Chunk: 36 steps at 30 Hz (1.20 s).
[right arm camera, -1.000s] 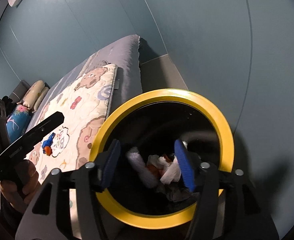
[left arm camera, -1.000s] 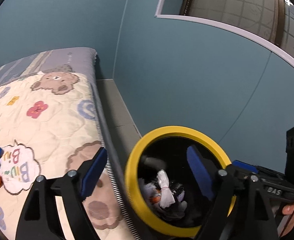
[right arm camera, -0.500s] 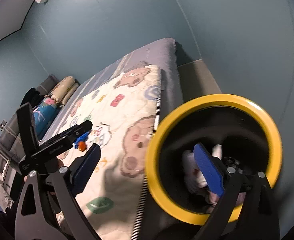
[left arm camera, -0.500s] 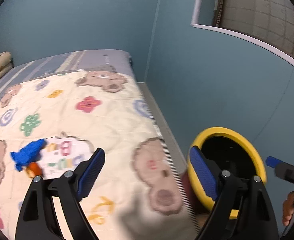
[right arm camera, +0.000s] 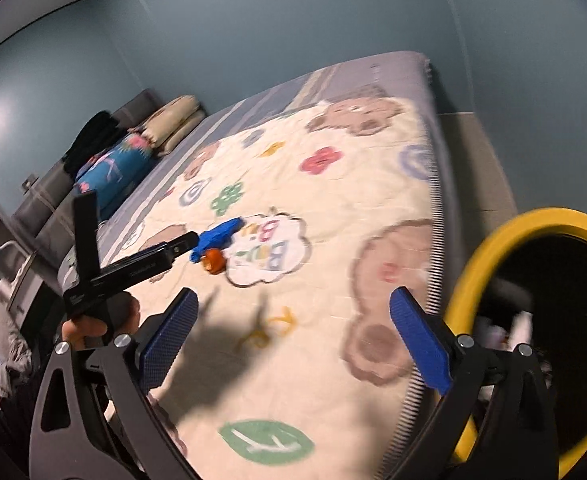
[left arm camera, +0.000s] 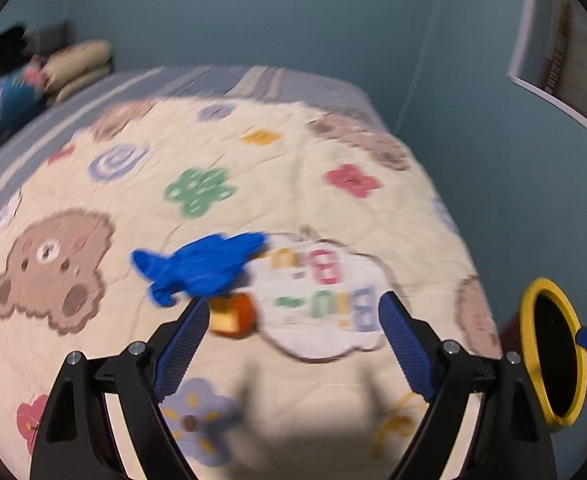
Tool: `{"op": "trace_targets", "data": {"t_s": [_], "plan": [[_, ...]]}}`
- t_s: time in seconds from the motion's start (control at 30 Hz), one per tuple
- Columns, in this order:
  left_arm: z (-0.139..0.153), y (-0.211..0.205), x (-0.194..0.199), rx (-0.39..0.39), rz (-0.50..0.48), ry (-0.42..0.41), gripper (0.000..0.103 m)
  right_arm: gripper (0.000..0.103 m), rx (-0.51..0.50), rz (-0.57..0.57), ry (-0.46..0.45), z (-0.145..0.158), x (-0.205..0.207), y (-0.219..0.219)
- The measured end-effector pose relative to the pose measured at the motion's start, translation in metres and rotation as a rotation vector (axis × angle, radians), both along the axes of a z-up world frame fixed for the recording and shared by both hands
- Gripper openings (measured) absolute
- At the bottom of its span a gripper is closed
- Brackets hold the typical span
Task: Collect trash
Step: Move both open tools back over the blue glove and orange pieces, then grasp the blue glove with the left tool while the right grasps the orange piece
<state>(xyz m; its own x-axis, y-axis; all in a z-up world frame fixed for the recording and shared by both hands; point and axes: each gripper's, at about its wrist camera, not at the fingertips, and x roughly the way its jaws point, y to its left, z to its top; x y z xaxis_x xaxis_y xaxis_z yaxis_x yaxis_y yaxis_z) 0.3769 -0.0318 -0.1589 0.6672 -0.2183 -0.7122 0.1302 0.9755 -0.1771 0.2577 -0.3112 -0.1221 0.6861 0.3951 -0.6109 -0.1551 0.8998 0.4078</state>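
Observation:
A crumpled blue glove [left arm camera: 201, 266] and a small orange scrap [left arm camera: 231, 316] lie on the cream bear-print quilt [left arm camera: 293, 152]. My left gripper [left arm camera: 293, 340] is open and empty, hovering just short of them; its left finger is beside the orange scrap. In the right wrist view the glove [right arm camera: 215, 236] and the orange scrap [right arm camera: 213, 261] lie further off. My right gripper [right arm camera: 293, 340] is open and empty above the quilt's near part. A black bin with a yellow rim [right arm camera: 489, 256] stands beside the bed at right, holding pale trash [right arm camera: 493, 332]. The bin rim [left arm camera: 529, 320] also shows in the left wrist view.
Pillows [right arm camera: 173, 124] and a blue floral bolster [right arm camera: 113, 168] lie at the bed's head. Teal walls [left arm camera: 293, 12] close in behind and to the right. A strip of grey floor [right arm camera: 469, 152] runs between bed and wall. The left gripper's body [right arm camera: 133, 268] reaches over the quilt.
Both grippers have swung left, away from the bin and over the bed. The left gripper has come close to the blue glove and orange scrap. Both stay open.

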Motion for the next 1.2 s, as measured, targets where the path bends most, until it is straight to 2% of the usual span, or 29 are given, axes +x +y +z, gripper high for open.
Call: {"op": "trace_targets", "data": {"t_s": [0.23,0.4,0.63,0.9,1.17,1.2], "plan": [[-0.028,0.056,0.031,-0.06,0.091,0.092,0.083,0.093,-0.021,0.098,0.043,-0.029,0.045,0.049],[-0.05,0.079,0.047,-0.116,0.121,0.15,0.083,0.093,-0.023,0.147,0.069,-0.048,0.075,0.078],[-0.084,0.099,0.073,-0.271,0.132,0.232,0.082,0.086,-0.046,0.219,0.12,-0.079,0.114,0.12],[-0.097,0.113,0.097,-0.461,0.114,0.222,0.081,0.08,-0.065,0.283,0.151,-0.103,0.154,0.164],[-0.104,0.115,0.099,-0.585,0.092,0.209,0.061,0.072,-0.118,0.323,0.166,-0.123,0.183,0.208],[-0.105,0.113,0.1,-0.605,0.084,0.211,0.06,0.069,-0.124,0.326,0.164,-0.124,0.186,0.212]]}}
